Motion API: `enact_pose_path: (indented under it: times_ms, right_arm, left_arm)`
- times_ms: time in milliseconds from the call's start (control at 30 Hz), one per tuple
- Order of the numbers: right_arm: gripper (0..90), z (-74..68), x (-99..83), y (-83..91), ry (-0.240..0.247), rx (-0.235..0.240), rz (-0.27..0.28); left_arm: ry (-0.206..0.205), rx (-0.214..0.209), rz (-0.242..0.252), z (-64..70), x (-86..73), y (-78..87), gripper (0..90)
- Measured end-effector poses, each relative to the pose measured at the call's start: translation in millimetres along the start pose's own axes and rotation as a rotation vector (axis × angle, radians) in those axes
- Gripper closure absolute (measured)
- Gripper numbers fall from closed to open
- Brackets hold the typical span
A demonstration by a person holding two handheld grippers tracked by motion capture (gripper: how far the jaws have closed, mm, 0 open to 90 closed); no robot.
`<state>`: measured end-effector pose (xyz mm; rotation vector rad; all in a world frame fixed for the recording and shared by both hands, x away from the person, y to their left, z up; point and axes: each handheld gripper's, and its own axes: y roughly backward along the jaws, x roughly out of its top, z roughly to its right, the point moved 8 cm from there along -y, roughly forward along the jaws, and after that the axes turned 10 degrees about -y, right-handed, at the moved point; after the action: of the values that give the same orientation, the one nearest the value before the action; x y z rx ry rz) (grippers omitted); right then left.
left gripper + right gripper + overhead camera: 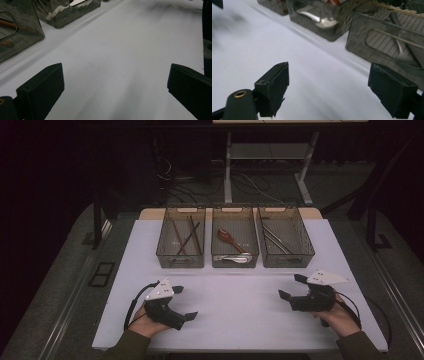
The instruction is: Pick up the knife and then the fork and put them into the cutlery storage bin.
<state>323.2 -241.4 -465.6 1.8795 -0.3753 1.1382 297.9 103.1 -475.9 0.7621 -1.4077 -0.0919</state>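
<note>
Three smoky clear bins stand in a row at the back of the white table. The left bin holds dark chopsticks. In the middle bin lie a reddish spoon and a pale spoon. The right bin holds metal utensils. My left gripper rests near the front left, jaws wide apart and empty. Near the front right sits my right gripper, also open with nothing between its jaws.
Both bins' front walls appear close ahead in the gripper views, middle bin and right bin. A desk frame and cables stand on the floor behind the table. Bare table surface lies between the two grippers.
</note>
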Motion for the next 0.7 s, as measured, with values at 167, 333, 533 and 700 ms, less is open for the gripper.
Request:
enact_pose_path:
  times_ms: [167, 333, 533, 700]
  right_arm:
    - [17.2, -8.4, -5.4, -0.7, 0.018, -0.005, 0.000]
    - [17.2, -8.6, -13.4, 1.3, 0.014, -0.015, -0.013]
    - [17.2, -6.8, -20.7, 5.0, 0.015, -0.015, -0.031]
    - [17.2, -6.1, -21.1, 4.8, 0.017, -0.016, -0.032]
  left_arm:
    - [0.002, 0.001, 0.001, -0.9, -0.3, 0.0, 0.2]
    - [0.003, 0.003, 0.008, -0.9, 0.2, 0.3, 0.2]
    - [0.000, 0.004, 0.001, -0.9, 0.0, 0.6, 0.2]
    - [0.000, 0.005, -0.001, -0.4, 0.1, 0.6, 0.2]
